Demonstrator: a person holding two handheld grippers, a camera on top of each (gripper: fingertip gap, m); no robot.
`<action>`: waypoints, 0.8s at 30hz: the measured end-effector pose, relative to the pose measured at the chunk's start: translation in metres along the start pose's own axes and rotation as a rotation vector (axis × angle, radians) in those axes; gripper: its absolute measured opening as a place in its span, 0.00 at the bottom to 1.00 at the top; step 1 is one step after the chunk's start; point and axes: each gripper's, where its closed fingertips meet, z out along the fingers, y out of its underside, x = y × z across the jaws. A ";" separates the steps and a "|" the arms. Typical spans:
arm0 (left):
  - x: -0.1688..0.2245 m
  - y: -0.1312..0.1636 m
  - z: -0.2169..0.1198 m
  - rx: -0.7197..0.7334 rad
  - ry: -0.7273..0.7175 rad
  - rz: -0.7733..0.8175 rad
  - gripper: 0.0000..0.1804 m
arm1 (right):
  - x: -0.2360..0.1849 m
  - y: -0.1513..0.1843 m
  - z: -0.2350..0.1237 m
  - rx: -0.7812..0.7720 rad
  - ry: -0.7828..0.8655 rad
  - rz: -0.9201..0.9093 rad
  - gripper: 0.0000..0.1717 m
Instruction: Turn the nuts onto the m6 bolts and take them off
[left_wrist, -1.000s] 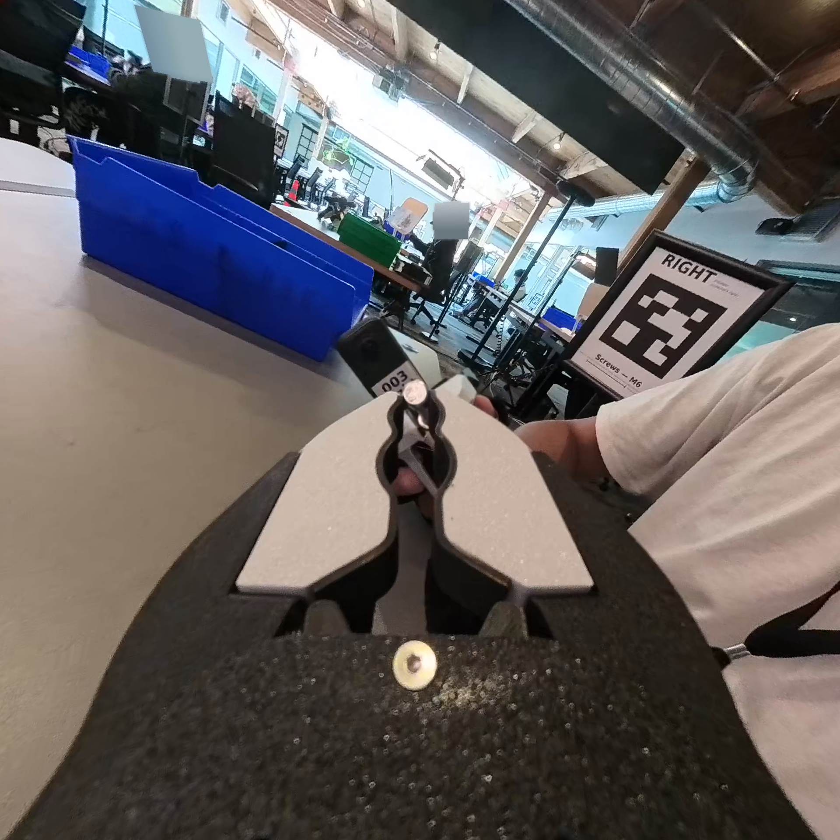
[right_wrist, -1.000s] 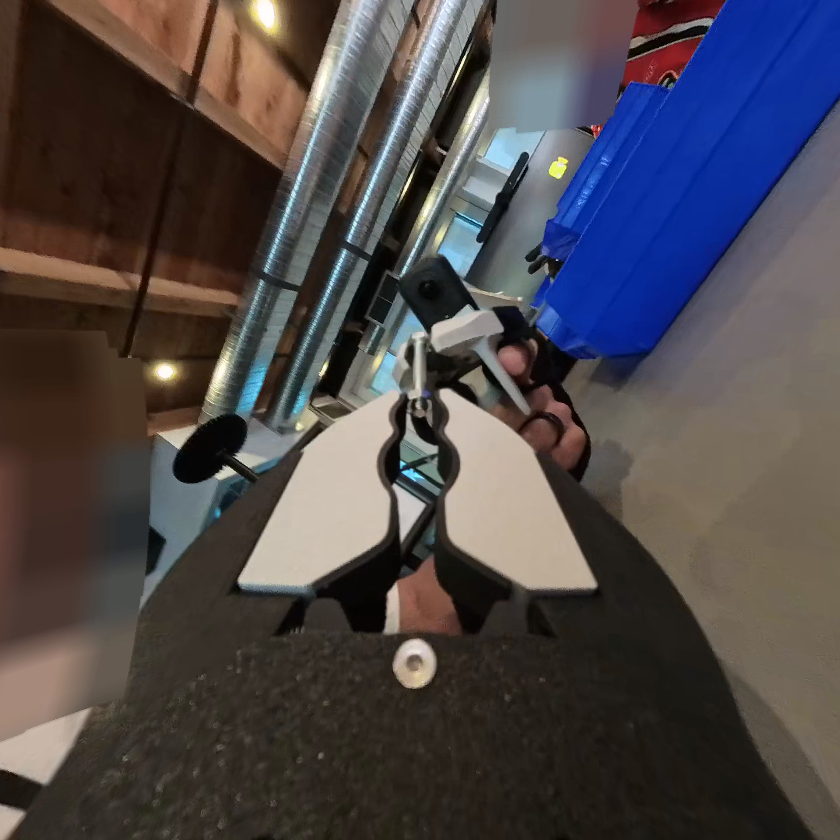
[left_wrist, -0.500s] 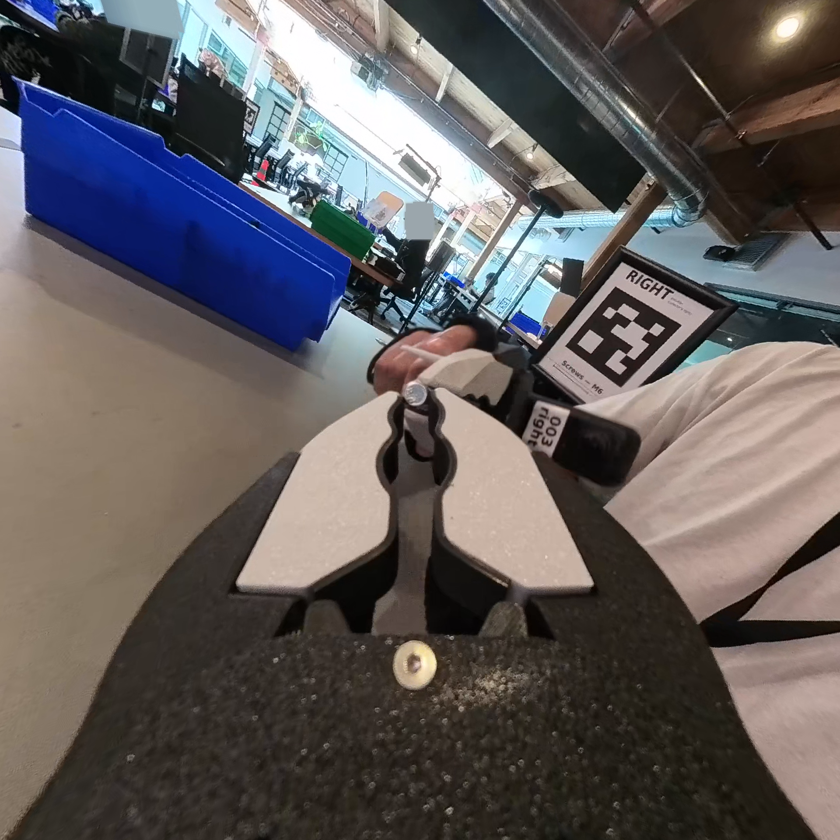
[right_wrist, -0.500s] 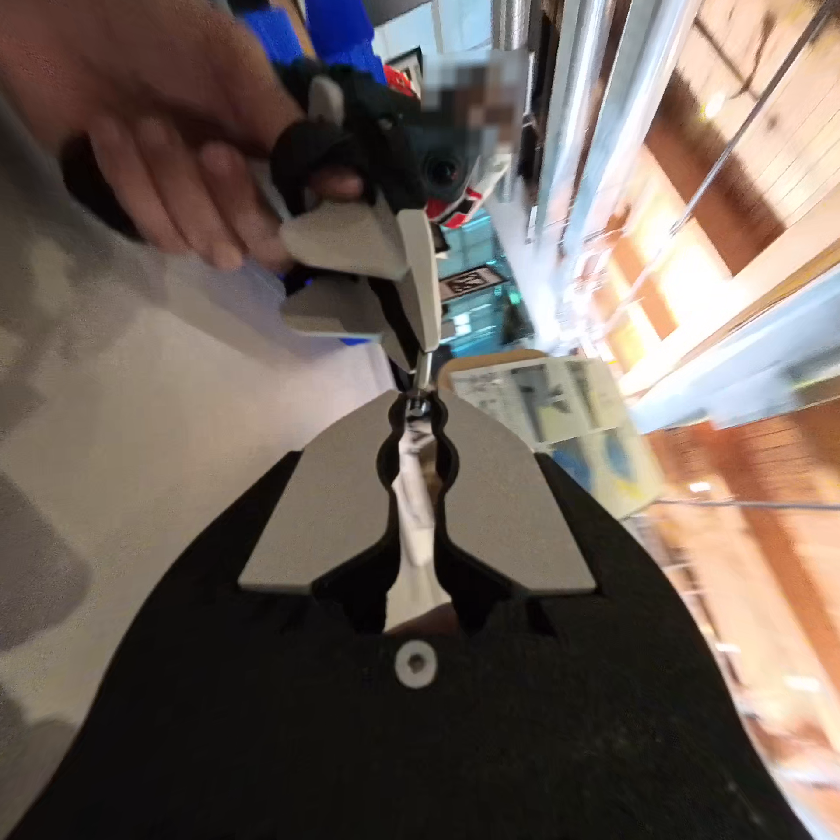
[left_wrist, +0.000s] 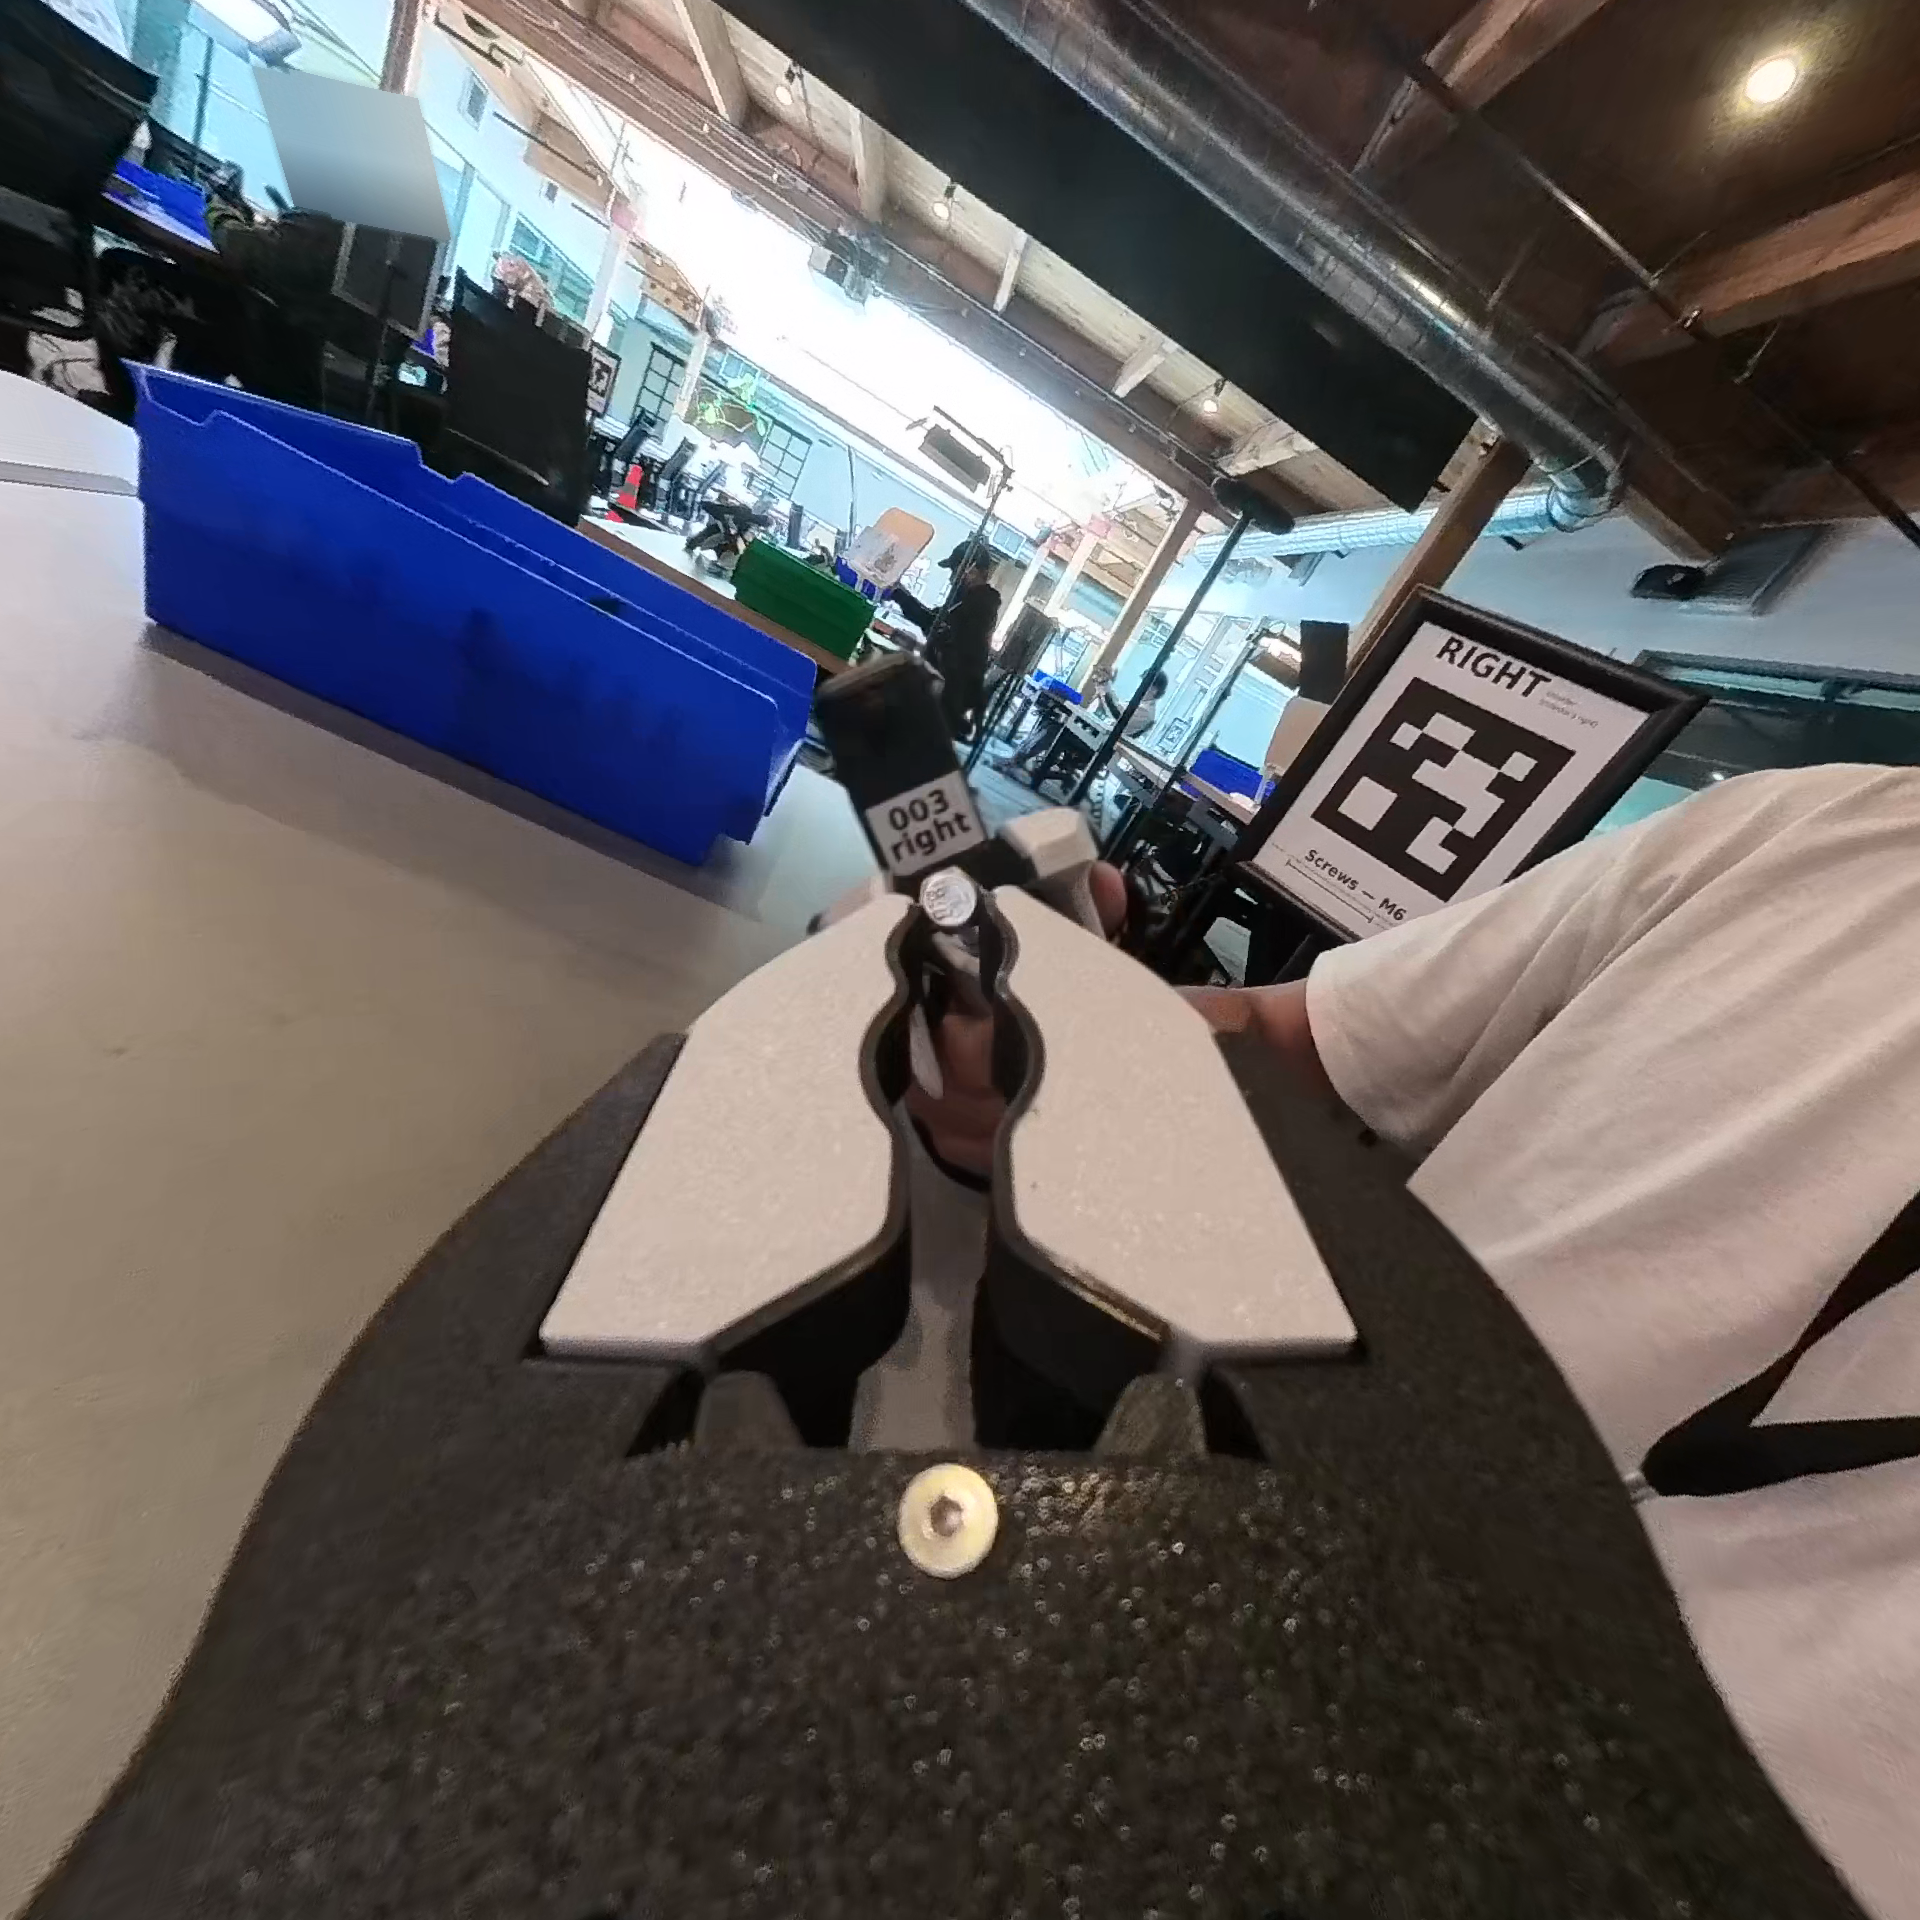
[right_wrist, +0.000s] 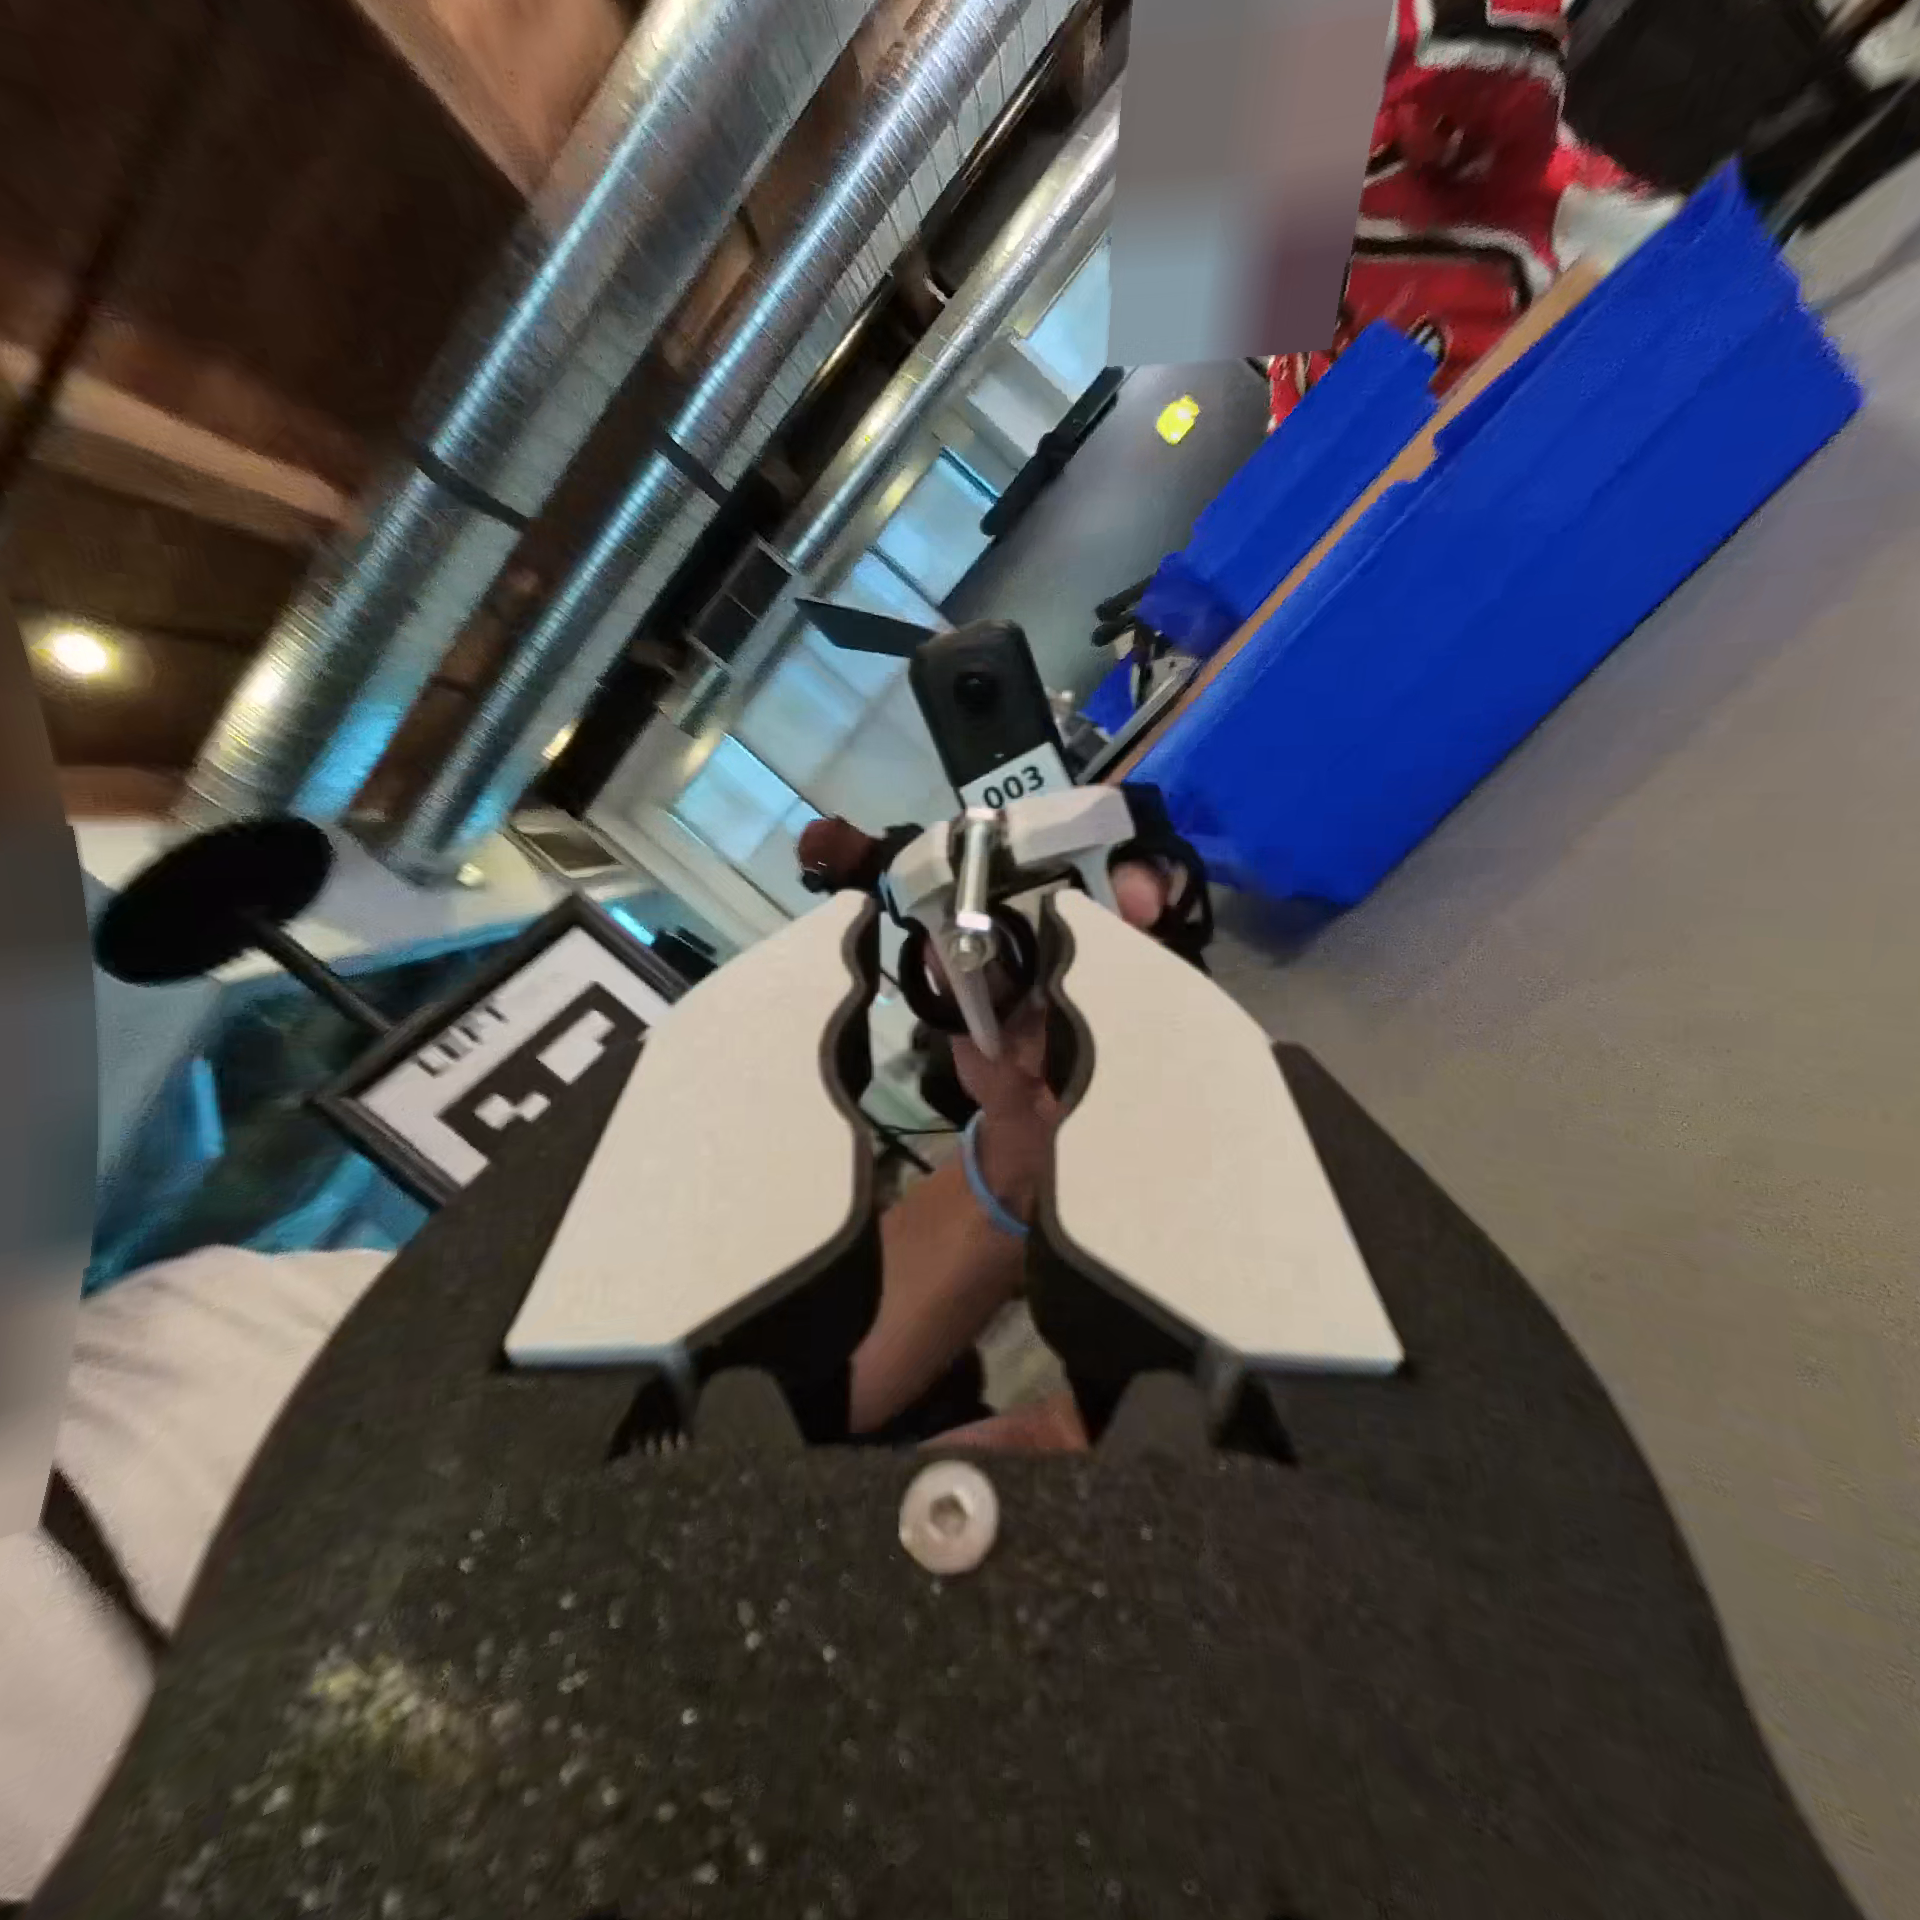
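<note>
In the left wrist view my left gripper (left_wrist: 948, 920) is shut on a silver bolt (left_wrist: 948, 899), whose round head shows end-on between the fingertips. The right gripper (left_wrist: 1044, 847) shows just beyond it. In the right wrist view the bolt (right_wrist: 974, 862) sticks out of the left gripper (right_wrist: 982, 836) towards me, with a silver nut (right_wrist: 974, 921) threaded near its free end. My right gripper (right_wrist: 961, 920) is open. Its fingertips stand on either side of the nut with gaps, not pressing on it. Both grippers are held above the grey table (right_wrist: 1558, 1143).
Blue bins (left_wrist: 468, 623) stand on the table beyond the grippers and also show in the right wrist view (right_wrist: 1455, 644). A framed black-and-white marker sign (left_wrist: 1444, 790) stands on the right. Another sign (right_wrist: 499, 1081) shows at the left. The person's white sleeve (left_wrist: 1610, 1039) is close. My left and right fingertips are right by each other.
My right gripper, shut at the nut and rolled over half a second ago, has opened off the nut and rolled back. My left gripper has kept hold of the bolt.
</note>
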 end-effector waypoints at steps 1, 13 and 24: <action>0.000 0.001 0.000 -0.003 0.001 0.001 0.05 | 0.002 0.004 0.002 -0.004 -0.005 0.034 0.16; -0.001 0.000 0.000 0.000 0.026 -0.052 0.05 | 0.008 0.005 0.007 -0.272 0.381 -1.284 0.06; -0.005 -0.002 -0.003 0.010 -0.006 -0.042 0.05 | -0.003 0.001 0.010 -0.334 0.436 -2.067 0.15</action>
